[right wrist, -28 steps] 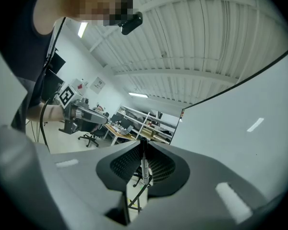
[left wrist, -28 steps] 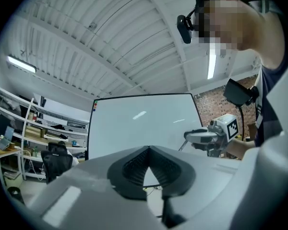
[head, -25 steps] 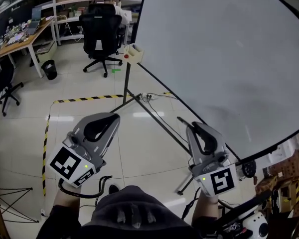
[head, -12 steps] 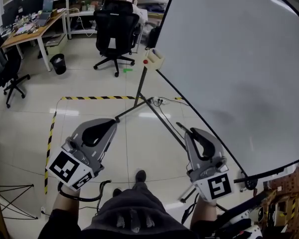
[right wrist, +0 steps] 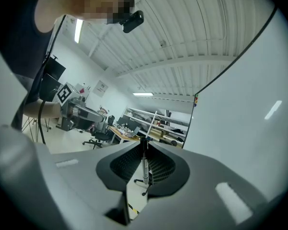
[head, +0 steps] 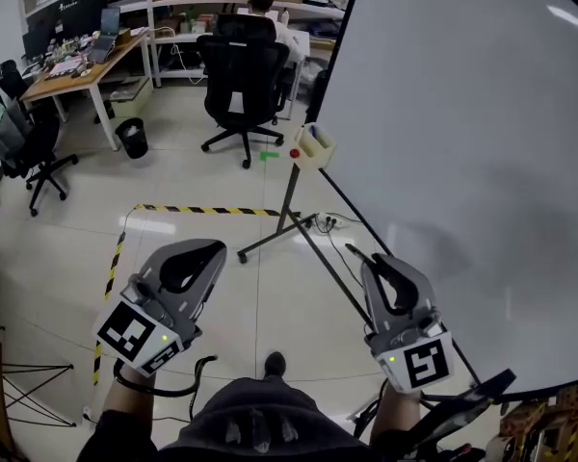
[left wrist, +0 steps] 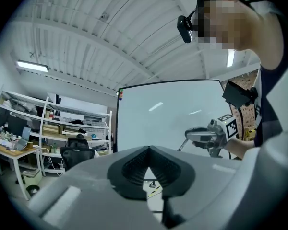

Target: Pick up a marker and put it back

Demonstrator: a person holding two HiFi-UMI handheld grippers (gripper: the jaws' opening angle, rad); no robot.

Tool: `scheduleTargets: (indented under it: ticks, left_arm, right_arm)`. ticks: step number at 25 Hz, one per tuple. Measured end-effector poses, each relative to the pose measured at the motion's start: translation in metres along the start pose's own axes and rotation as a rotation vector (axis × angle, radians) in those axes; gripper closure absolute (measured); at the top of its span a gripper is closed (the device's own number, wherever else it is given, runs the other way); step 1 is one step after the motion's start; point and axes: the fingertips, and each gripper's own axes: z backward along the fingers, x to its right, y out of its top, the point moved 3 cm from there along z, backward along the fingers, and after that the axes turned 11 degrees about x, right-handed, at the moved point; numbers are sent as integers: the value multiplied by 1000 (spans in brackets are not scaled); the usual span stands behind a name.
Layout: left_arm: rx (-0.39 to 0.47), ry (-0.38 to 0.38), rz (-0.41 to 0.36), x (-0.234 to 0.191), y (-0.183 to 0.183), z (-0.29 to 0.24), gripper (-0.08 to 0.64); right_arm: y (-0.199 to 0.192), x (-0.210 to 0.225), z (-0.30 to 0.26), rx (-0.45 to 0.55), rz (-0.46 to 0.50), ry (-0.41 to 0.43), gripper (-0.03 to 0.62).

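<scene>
At the far corner of the whiteboard (head: 462,114), well ahead of me, the beige holder (head: 315,150) seems to carry the markers. My left gripper (head: 215,251) and right gripper (head: 374,268) both have jaws pressed together, empty. I should approach level, part the right jaws early, and pinch one marker's upper barrel.

Your left gripper (head: 219,247) and right gripper (head: 361,258) are grey, with black-and-white square-patterned marker cubes (head: 135,333). The floor tape (head: 207,210) is striped yellow and black, and the office chair (head: 246,75) is black.
</scene>
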Motion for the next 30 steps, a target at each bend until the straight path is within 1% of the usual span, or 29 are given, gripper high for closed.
scheduleTargets:
  ticks: [3,8,12,14,20,25,30]
  left_arm:
    - [-4,26,-14,-10,-2,-32,554]
    - [-16,77,-46,-26,-1,-73,554]
    - [-20,109,-51,-45,-7,-101,554]
    - [-20,112,-59,-60,-13,-112,554]
    - [4,57,-56,-114,-33,-139,554]
    - [48,24,-13,-186,-39,-163,554]
    - [67,-29,-10,-255,-37,-181,554]
  right_arm:
    - [-14,33,-14,7,-13,17,549]
    - [-25,82,-44,43,-21,73,549]
    - [-43,107,-67,62,-36,98,549]
    - [-52,115,-80,62,-31,105,549]
    - [-70,125,-129,32,17,88,549]
    - [-85,123,-185,-12,47,58,549]
    - [-96,128,-241,-41,65,-3,549]
